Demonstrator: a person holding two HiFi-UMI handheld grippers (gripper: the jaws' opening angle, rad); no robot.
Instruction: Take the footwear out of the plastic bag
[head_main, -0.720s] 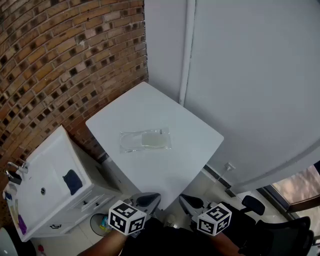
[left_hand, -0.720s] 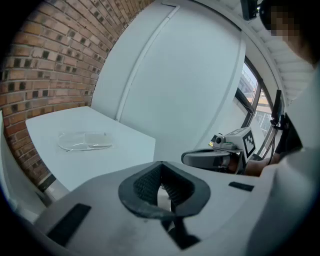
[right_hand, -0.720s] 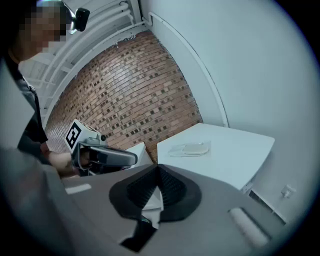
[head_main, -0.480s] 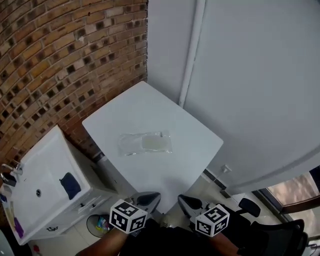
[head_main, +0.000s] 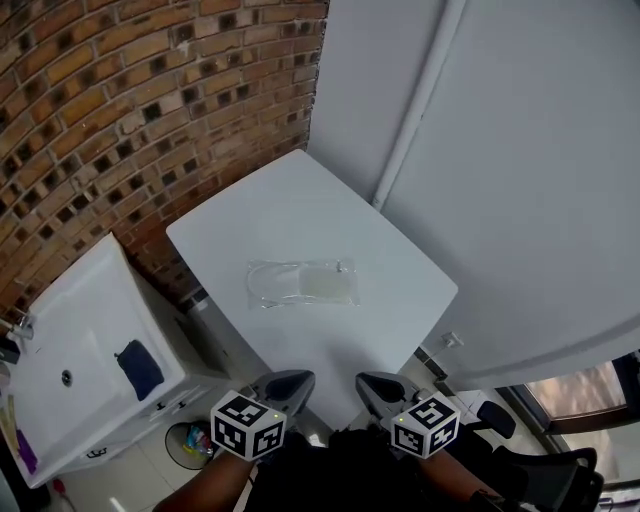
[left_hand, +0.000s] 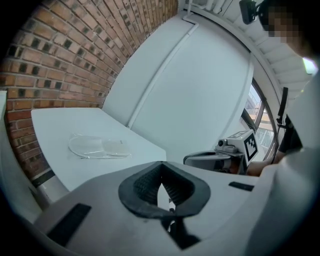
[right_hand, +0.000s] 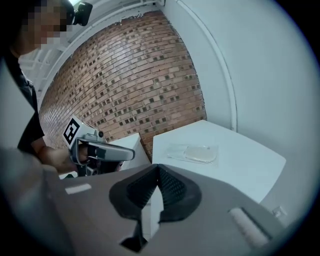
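Left gripper (head_main: 288, 382): it is low, in front of the near corner of the table; its jaws are pressed together and nothing is between them.
Right gripper (head_main: 372, 384): it is beside the left one and not touching it; its jaws are also closed together, with nothing between them.
Table (head_main: 290, 205): white and square, with one corner towards the person.
Plastic bag (head_main: 300, 284): transparent; it lies flat near the middle of the table, well apart from both grippers.
Footwear (head_main: 327, 286): pale and flat, inside the bag, in its right part in the head view; I cannot tell its exact kind.
Washbasin (head_main: 60, 345): white, lower than the table, on its left; a dark blue cloth (head_main: 138, 366) lies on it.
Brick wall (head_main: 130, 110): behind the table, on the left.
White wall (head_main: 530, 180): behind the table, on the right, with a white pipe (head_main: 420, 100) running along it.
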